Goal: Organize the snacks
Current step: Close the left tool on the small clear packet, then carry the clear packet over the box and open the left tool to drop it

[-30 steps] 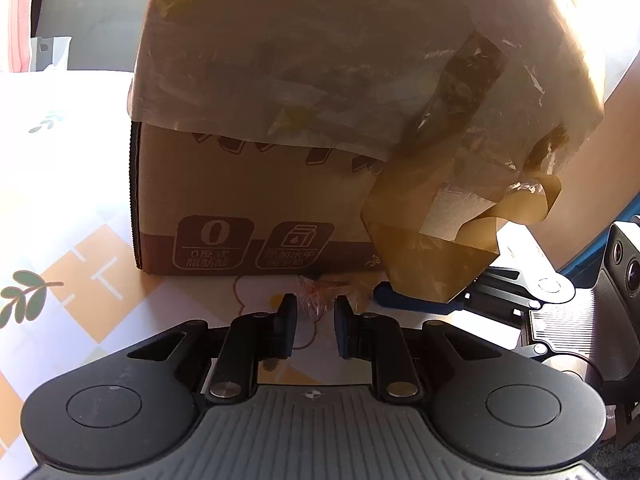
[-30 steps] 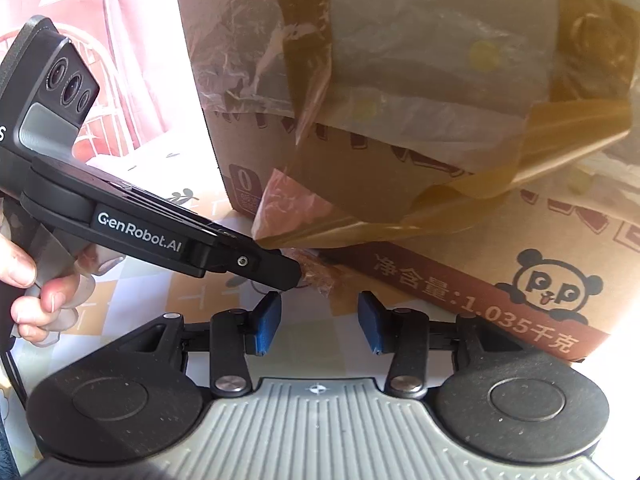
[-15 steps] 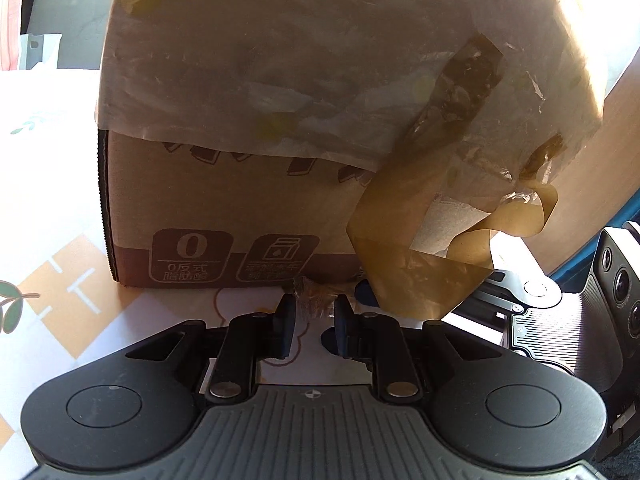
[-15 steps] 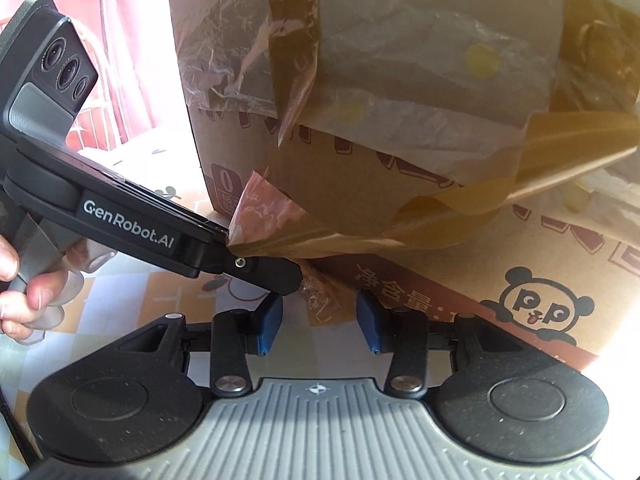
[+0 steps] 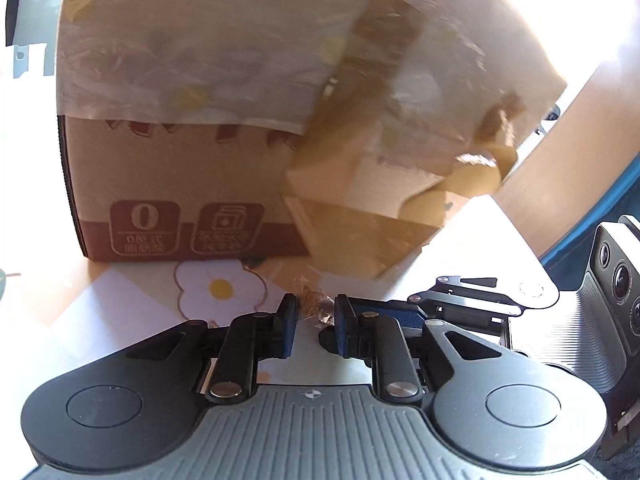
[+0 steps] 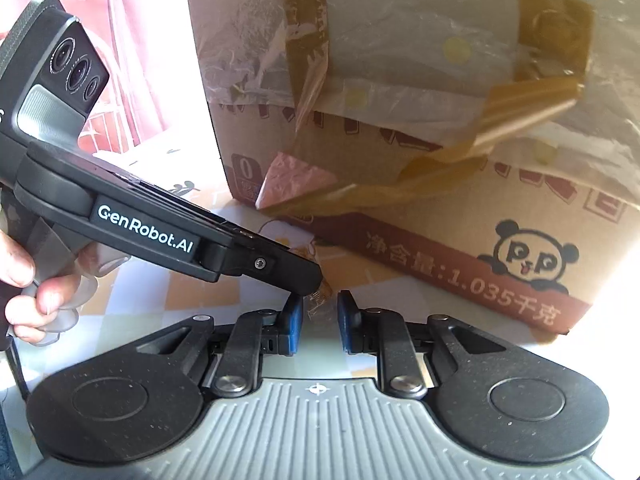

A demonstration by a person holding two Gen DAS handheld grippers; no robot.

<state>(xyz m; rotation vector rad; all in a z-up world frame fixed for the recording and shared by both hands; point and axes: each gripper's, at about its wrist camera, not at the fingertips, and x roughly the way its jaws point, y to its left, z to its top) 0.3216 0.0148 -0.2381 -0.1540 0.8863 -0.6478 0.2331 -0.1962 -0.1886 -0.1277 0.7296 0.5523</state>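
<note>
1. Two grippers are meeting over one small crinkly snack wrapper (image 5: 314, 308) in front of the cardboard box (image 5: 180, 184).
2. The left gripper (image 5: 312, 326) is clenching that wrapper between its blue pads.
3. The right gripper (image 6: 320, 316) is standing closed on the same wrapper, its fingertips crossing just beside the left one's.
4. The box is sitting on the flower-patterned tablecloth (image 5: 132, 312), with loose brown tape (image 6: 460, 168) hanging off its front.
5. A hand (image 6: 28, 280) is gripping the left handle.
</note>
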